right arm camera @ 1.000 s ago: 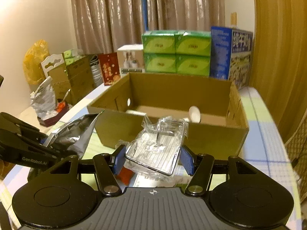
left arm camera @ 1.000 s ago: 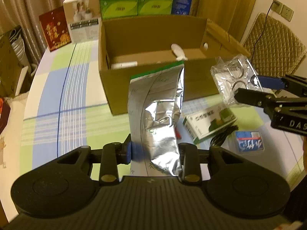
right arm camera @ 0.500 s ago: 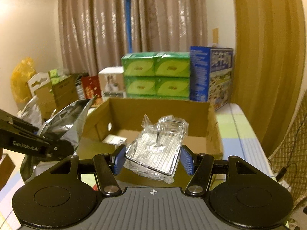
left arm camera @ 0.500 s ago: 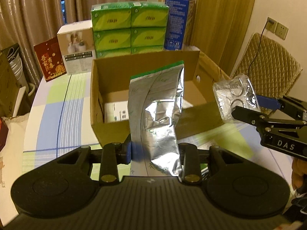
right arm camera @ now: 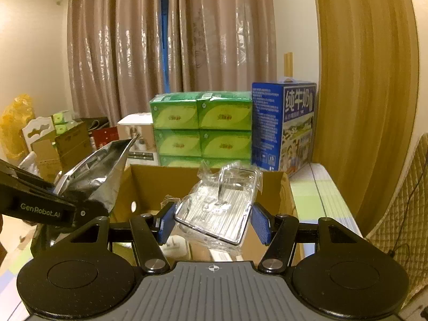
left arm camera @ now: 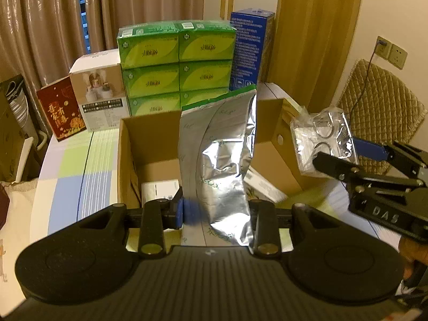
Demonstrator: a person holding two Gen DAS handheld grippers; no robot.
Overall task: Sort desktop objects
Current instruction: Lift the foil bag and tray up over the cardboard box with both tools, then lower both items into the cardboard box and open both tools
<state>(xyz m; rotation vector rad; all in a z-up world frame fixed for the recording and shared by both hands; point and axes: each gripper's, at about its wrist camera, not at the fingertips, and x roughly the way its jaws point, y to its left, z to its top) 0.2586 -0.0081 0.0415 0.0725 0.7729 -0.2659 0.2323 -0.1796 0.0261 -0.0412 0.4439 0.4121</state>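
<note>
A silver foil pouch (left arm camera: 219, 165) is clamped upright in the left claw (left arm camera: 216, 214), held above the open cardboard box (left arm camera: 128, 160) on the checked surface (left arm camera: 69, 165). A clear plastic packet (right arm camera: 222, 206) is clamped in the right claw (right arm camera: 212, 226), over the box's right side. Small white cartons (left arm camera: 160, 190) are seen on the box floor. If released from this height, the tall pouch could be tipped against the wall or left leaning across the cartons; the slippery packet could be dropped outside the right wall.

Crinkled glossy foil pouch (left arm camera: 219, 165), clear shiny plastic packet (right arm camera: 222, 206), matt cardboard box (left arm camera: 149, 136)
</note>
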